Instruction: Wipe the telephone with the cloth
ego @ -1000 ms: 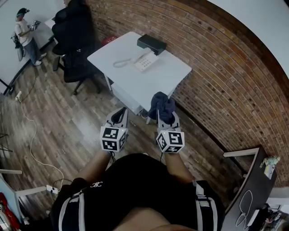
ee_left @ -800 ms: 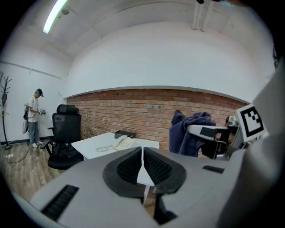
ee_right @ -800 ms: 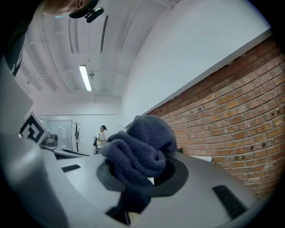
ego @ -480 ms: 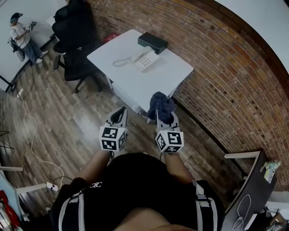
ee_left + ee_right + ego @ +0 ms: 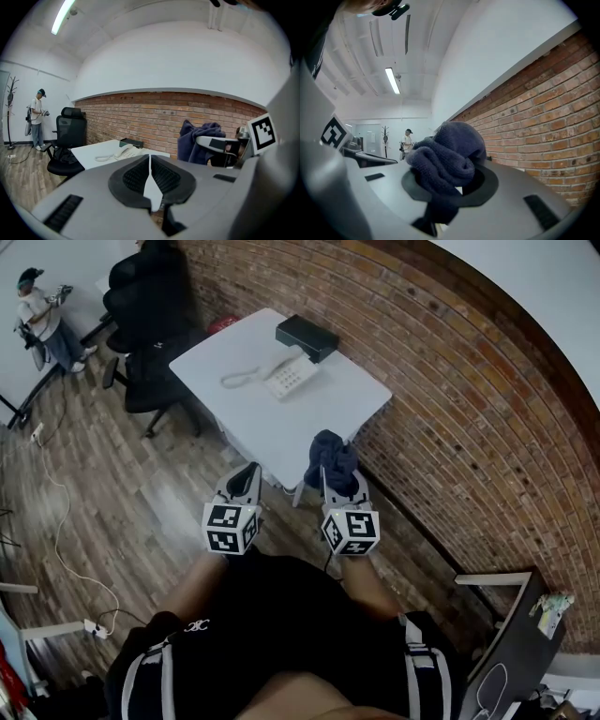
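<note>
A white telephone (image 5: 285, 376) with a coiled cord lies on the white table (image 5: 337, 404) ahead of me; it also shows small in the left gripper view, telephone (image 5: 123, 152). My right gripper (image 5: 336, 474) is shut on a bunched dark blue cloth (image 5: 330, 457), which fills the middle of the right gripper view as cloth (image 5: 447, 159). My left gripper (image 5: 246, 478) is shut with nothing in it, its pads (image 5: 151, 176) pressed together. Both grippers hang over the floor, short of the table's near corner.
A black box (image 5: 307, 337) sits at the table's far edge by the brick wall (image 5: 450, 399). Black office chairs (image 5: 145, 329) stand left of the table. A person (image 5: 39, 320) stands far left. Cables (image 5: 61, 549) run over the wooden floor. A dark desk (image 5: 511, 634) is at right.
The table and telephone have shifted slightly left and nearer in view as I move forward. Both grippers keep their hold and spacing.
</note>
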`<state>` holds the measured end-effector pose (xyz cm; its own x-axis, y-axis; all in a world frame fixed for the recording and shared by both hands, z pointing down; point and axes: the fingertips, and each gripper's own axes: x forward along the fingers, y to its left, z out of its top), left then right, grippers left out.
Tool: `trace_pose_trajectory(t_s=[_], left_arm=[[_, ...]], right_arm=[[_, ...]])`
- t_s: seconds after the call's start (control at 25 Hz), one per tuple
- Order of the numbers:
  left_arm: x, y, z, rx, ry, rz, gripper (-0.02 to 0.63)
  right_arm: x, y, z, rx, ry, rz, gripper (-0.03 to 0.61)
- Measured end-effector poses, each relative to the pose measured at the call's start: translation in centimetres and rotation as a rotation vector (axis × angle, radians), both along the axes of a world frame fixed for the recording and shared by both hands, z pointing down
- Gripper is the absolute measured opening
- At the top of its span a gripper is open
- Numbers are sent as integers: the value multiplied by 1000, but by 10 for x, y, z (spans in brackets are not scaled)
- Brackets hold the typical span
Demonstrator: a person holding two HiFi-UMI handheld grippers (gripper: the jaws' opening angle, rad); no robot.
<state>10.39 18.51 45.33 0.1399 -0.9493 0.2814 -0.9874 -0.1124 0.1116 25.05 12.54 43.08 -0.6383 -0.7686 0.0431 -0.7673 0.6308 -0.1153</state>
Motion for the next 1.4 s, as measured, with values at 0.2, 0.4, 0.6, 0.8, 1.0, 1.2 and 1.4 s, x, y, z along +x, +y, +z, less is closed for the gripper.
trace_pose_trajectory(t_s=[0.2, 0.4, 0.6, 0.8, 1.0, 1.2, 1.4], left_arm=[[-5, -25, 6, -7, -12, -4, 14], [-22, -62, 18, -12, -13, 5, 14], [-68, -114, 24, -12, 3, -3, 14], [-113, -178, 26, -25, 3, 15, 14], [-153, -242, 16, -30, -1, 39, 14], [-185, -299, 18, -58, -5, 78, 14], [-206, -350, 27, -109, -18, 156, 14]], right_arm=[[-6, -25, 0, 12, 3, -7, 68], [-24, -63, 10, 9, 13, 0, 69], [-67, -110, 12, 18, 19, -3, 69], [-108, -173, 10, 17, 36, 20, 69], [-145, -228, 4, 9, 55, 35, 69], [-176, -277, 1, 28, 92, 57, 69], [-194, -330, 11, -13, 102, 127, 69]])
